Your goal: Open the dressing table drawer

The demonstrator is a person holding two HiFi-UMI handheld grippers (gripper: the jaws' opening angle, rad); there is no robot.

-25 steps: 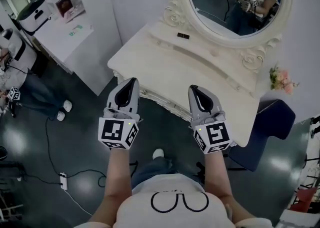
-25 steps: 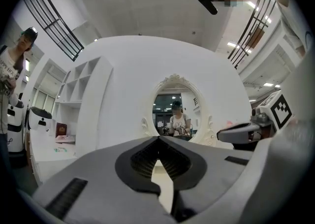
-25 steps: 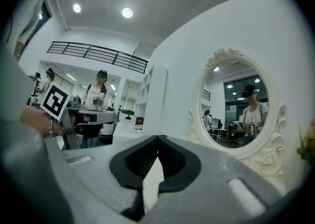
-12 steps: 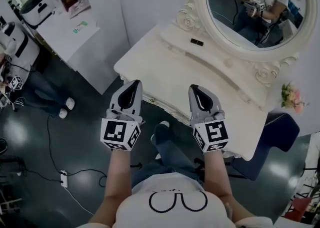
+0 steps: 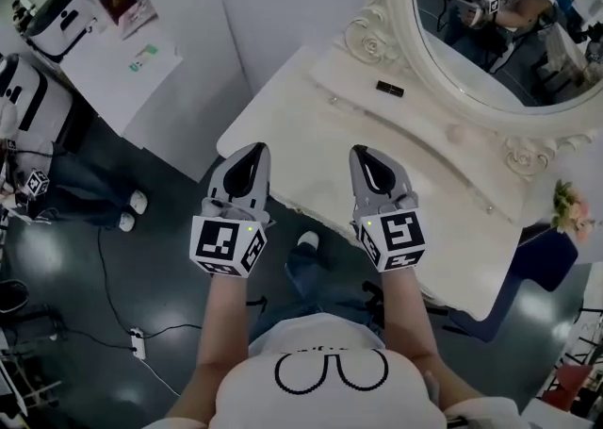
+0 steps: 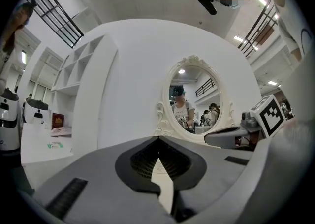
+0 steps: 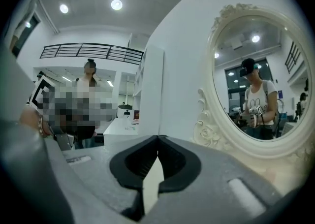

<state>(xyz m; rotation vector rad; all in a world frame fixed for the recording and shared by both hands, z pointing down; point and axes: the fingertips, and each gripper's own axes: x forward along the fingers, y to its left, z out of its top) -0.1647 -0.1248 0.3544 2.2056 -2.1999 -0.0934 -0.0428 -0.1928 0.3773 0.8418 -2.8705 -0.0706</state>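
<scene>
The cream dressing table with its oval mirror stands in front of me in the head view. Its drawer front lies under the carved front edge and is hidden from above. My left gripper hangs at the table's front left corner, shut with nothing in it. My right gripper is over the front edge, a hand's width to the right, also shut and empty. In the left gripper view the jaws of the left gripper meet at the tips, with the mirror ahead. The right gripper shows the same.
A small black item lies on the tabletop near the mirror. Pink flowers and a blue seat are at the right. A white counter and a seated person are at the left. Cables and a power strip lie on the dark floor.
Both grippers have moved forward side by side, from short of the table's front edge to right at it, and a little lower. Both stayed shut.
</scene>
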